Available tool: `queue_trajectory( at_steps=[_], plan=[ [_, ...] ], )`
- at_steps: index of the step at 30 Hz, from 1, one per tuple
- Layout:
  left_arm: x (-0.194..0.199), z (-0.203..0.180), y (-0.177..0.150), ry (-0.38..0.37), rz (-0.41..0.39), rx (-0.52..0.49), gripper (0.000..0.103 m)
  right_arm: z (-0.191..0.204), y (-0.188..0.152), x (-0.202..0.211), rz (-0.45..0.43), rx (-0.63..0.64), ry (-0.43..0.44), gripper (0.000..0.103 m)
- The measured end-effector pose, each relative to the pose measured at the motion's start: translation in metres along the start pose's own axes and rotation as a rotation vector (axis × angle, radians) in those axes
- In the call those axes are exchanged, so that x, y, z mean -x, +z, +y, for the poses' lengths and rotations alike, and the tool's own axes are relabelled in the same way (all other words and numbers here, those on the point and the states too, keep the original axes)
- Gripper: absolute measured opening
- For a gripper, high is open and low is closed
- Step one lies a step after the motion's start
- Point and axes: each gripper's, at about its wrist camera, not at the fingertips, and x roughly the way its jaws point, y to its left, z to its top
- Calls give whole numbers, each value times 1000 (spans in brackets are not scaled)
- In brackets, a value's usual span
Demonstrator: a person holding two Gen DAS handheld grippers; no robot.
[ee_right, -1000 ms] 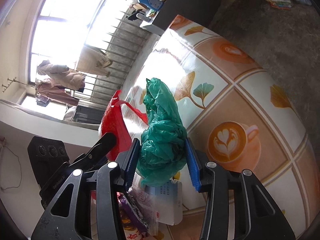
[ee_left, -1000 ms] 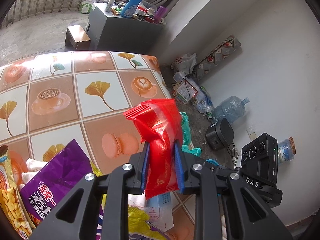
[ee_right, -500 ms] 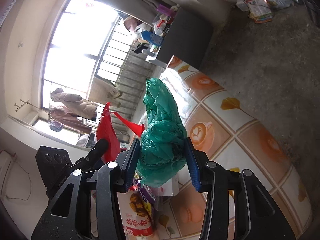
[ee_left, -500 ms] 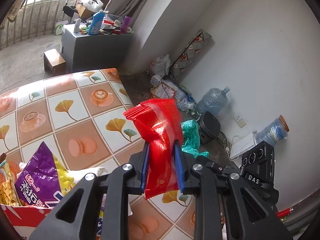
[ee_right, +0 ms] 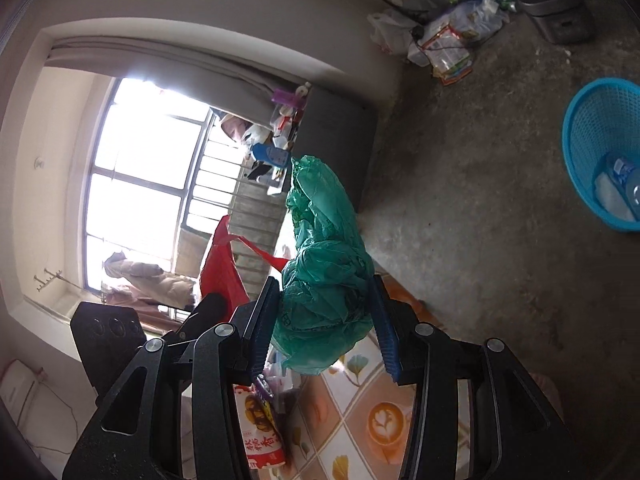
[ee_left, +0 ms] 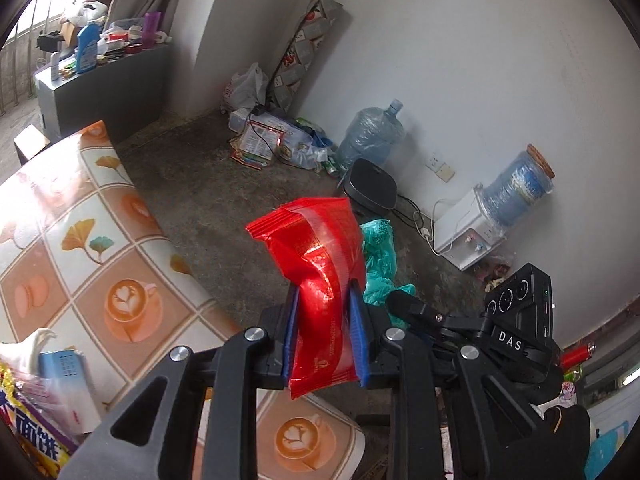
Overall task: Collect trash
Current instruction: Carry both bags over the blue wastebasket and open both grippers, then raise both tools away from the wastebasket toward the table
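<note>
From the left wrist camera I saw my left gripper (ee_left: 325,330) pinching a red snack wrapper (ee_left: 320,280) between its blue pads, the wrapper standing upright with its crimped top well above the fingertips. It hung past the edge of the table (ee_left: 92,240) with the coffee-cup and leaf pattern, over bare concrete floor (ee_left: 224,184). More packets (ee_left: 32,432) lay on the table at the lower left, uncollected. Just to the right of the wrapper I could make out a green plastic bag (ee_left: 380,256) and the black body of my right gripper (ee_left: 472,320) carrying it, close alongside. A water jug (ee_left: 372,136) and a pile of bags sat against the far wall; no bin showed in this view.

From the right wrist camera, my right gripper (ee_right: 326,328) had its jaws pressed on the crumpled green plastic bag (ee_right: 324,276), which bulged up and out between the pads. The red snack wrapper (ee_right: 220,264) appeared to its left, against the bright window (ee_right: 140,176). On the floor at the far right stood a blue mesh basket (ee_right: 588,132) with some rubbish already lying in it, well apart from both grippers.

I judged this to be the carry step: both pieces in hand, off the table, not yet at the basket. The next move called for swinging both grippers over the basket's mouth, then releasing with each piece clear of the rim, since light film tends to drift or cling to the pads.
</note>
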Motion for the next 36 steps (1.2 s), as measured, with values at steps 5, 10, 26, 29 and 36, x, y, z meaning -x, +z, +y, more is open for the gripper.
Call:
queue_trajectory(
  at_steps=[5,10,26,29,36],
  plan=[
    [-54,-48,9,-38,88,-98,22,-33,18,42,-108,-60,-72,43],
    [-108,-87,19,-93,157,-154,22,-59,40,69,-187,-91,-177,44],
    [-237,-102,6,-94,357,-140,61,-165,68,47,-175,-219,-424,61],
    [-226,-97,2,-80,342,-148,61,-161,57,52,-182,-218,-417,61],
    [-180,-91,-5,-89,259,-186,61,-132,48,60,-217,-133,-460,61]
  ],
)
